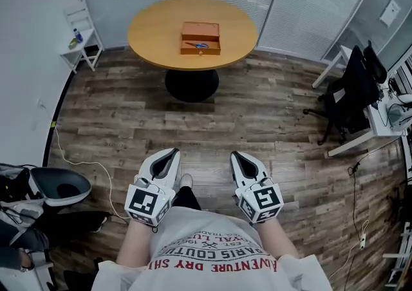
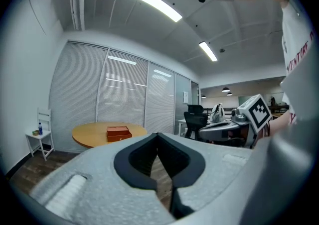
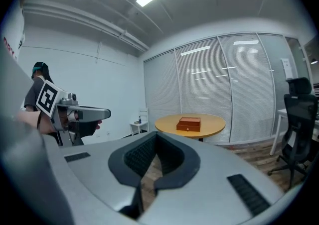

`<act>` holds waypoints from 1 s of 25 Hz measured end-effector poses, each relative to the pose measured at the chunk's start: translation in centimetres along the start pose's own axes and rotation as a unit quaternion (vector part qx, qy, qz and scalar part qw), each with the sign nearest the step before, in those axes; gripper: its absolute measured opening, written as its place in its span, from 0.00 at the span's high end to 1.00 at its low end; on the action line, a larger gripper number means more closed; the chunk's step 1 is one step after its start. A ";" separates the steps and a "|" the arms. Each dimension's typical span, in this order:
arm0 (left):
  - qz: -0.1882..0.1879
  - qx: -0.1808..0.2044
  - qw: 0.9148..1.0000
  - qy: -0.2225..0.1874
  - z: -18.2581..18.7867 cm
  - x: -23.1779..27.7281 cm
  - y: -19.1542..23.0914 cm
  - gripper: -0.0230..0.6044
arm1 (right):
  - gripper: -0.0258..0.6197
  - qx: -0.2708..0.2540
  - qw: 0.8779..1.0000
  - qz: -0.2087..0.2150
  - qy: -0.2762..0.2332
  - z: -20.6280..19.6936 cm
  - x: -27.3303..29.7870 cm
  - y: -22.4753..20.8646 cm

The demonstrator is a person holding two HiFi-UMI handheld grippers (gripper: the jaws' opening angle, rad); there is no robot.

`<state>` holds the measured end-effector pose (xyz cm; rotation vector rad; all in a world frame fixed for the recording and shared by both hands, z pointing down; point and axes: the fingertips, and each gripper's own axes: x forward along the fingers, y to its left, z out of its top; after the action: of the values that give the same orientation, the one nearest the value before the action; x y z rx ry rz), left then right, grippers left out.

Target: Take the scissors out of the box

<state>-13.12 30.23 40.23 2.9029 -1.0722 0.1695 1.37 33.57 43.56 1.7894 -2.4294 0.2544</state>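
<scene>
Left gripper (image 1: pixel 171 153) and right gripper (image 1: pixel 237 156) held side by side, both with fingers closed together on nothing, blue-handled scissors (image 1: pixel 198 45) lying inside the open orange box (image 1: pixel 210 50) on the round wooden table (image 1: pixel 151 32), well ahead of both sets of fingertips

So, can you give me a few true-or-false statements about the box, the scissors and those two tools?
1. The box sits on the round wooden table. True.
2. The left tool is gripping the scissors. False: the scissors are at the box on the table, and the left tool is shut with nothing in it.
3. The right tool has its jaws wide open. False: they are shut, with nothing between them.
4. Both tools are over the wooden floor, well short of the table. True.
5. A black office chair stands off to the right. True.
</scene>
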 end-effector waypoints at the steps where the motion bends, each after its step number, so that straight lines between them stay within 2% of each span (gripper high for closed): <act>1: -0.002 0.001 1.000 0.000 0.2 0.9 1.5 0.95 | 0.95 0.000 1.000 -0.001 0.000 0.5 1.5 -0.2; 9: -0.002 0.010 1.000 -0.019 3.3 6.6 13.2 0.95 | 0.95 -0.006 1.000 -0.001 -0.007 4.4 13.5 -0.8; 14: -0.003 -0.001 1.000 -0.011 3.1 9.2 18.5 0.95 | 0.95 -0.002 1.000 -0.002 -0.002 5.5 19.2 -0.9; 20: -0.011 -0.023 1.000 0.009 1.4 12.4 21.9 0.95 | 0.95 0.009 1.000 -0.002 0.026 4.7 23.7 -2.2; 25: 0.000 -0.031 0.999 0.020 0.5 15.3 23.8 0.95 | 0.95 0.019 0.999 0.009 0.038 4.0 27.0 -4.4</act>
<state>-17.02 2.25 41.55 2.8325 -1.0516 0.1891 -2.48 6.19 45.02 1.7402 -2.4047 0.3653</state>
